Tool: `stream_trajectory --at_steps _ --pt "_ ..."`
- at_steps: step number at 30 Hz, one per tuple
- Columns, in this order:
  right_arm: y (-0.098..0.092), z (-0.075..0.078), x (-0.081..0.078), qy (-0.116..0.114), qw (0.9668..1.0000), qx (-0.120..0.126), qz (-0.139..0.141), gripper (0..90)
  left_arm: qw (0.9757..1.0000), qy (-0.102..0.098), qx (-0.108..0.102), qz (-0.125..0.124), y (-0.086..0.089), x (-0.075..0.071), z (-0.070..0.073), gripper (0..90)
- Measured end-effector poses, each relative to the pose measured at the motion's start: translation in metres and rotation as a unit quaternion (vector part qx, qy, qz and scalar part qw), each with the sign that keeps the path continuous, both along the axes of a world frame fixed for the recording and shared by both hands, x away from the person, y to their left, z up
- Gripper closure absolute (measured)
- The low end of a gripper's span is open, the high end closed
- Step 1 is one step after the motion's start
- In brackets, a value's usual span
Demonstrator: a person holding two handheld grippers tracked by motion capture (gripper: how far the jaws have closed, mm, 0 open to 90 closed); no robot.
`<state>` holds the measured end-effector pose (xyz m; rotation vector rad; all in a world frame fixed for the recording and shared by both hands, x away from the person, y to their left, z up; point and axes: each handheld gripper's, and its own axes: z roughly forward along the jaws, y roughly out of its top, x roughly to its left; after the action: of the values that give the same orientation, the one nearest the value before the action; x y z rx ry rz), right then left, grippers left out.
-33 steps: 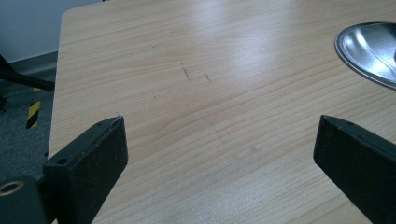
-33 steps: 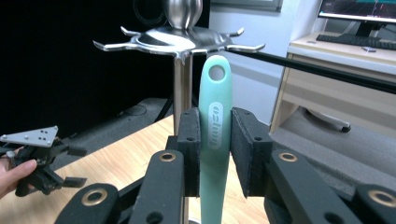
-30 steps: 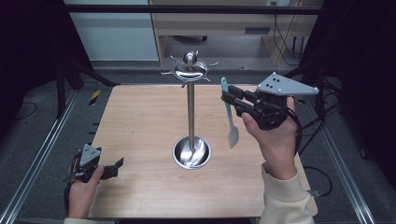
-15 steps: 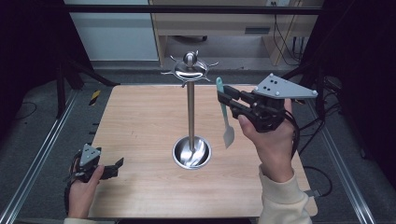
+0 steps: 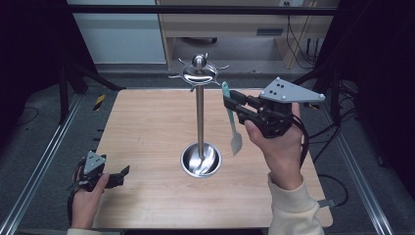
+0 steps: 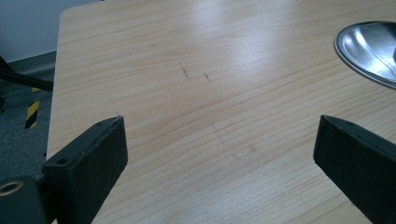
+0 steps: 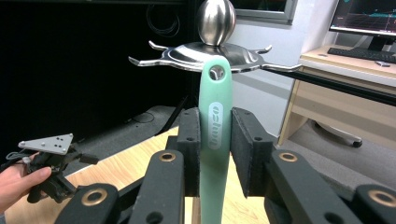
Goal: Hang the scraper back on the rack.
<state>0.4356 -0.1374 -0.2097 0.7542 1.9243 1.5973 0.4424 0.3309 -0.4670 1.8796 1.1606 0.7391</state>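
Nearest, at the counter's front corner: left claw (image 5: 122, 172) spread wide, nothing between the jaws, resting low on the pale wooden counter (image 5: 147, 127) with bare boards ahead of it and the rim of the round steel base dish (image 6: 369, 51) off to its far right. Farther in and raised well above the boards: right claw (image 5: 229, 104) pinching the mint-green plastic spatula (image 5: 230, 115) by the upper handle, pads pressed flat on both sides, pale blade hanging down below the jaws and clear of the counter. Just beyond the claw's tips: handle end with its round hanging hole (image 7: 216, 72), level with the flat hooked arms of the tall polished steel utensil stand (image 5: 199, 122), close to one hook (image 7: 280, 67) but, judging by the right claw view, not yet threaded over it. Pick-up and lift judged done; left to do: hole onto a hook, grip released, claw drawn back. Other hooks on the stand bare.
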Motion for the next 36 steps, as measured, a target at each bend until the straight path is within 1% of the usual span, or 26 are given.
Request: stream_trajectory --at_steps 4,8,22,28,32,36 --pt "-0.001 -0.001 0.001 0.002 1.0 0.001 -0.003 74.1 1.0 0.0 0.0 -0.001 0.0 0.0 0.0 2.7" --pt "0.001 -0.002 0.003 0.004 1.0 -0.002 0.0 74.2 1.0 -0.001 0.002 -0.001 0.0 0.0 0.0 2.7" --pt "0.006 -0.006 0.013 0.016 0.9999 -0.002 -0.004 74.1 1.0 0.001 0.007 -0.006 -0.003 0.0 -0.001 2.7" --pt "0.008 -0.009 0.017 0.015 0.9999 0.003 -0.004 74.1 0.9999 0.003 0.007 -0.007 -0.003 0.0 -0.001 2.7" --pt "0.01 -0.011 0.02 0.017 0.9998 0.012 -0.003 74.1 0.9999 0.003 0.007 -0.007 -0.003 0.0 -0.001 2.7" --pt "0.011 -0.012 0.021 0.016 0.9998 0.01 -0.001 74.0 1.0 0.002 0.007 -0.007 -0.003 0.0 -0.001 2.7"
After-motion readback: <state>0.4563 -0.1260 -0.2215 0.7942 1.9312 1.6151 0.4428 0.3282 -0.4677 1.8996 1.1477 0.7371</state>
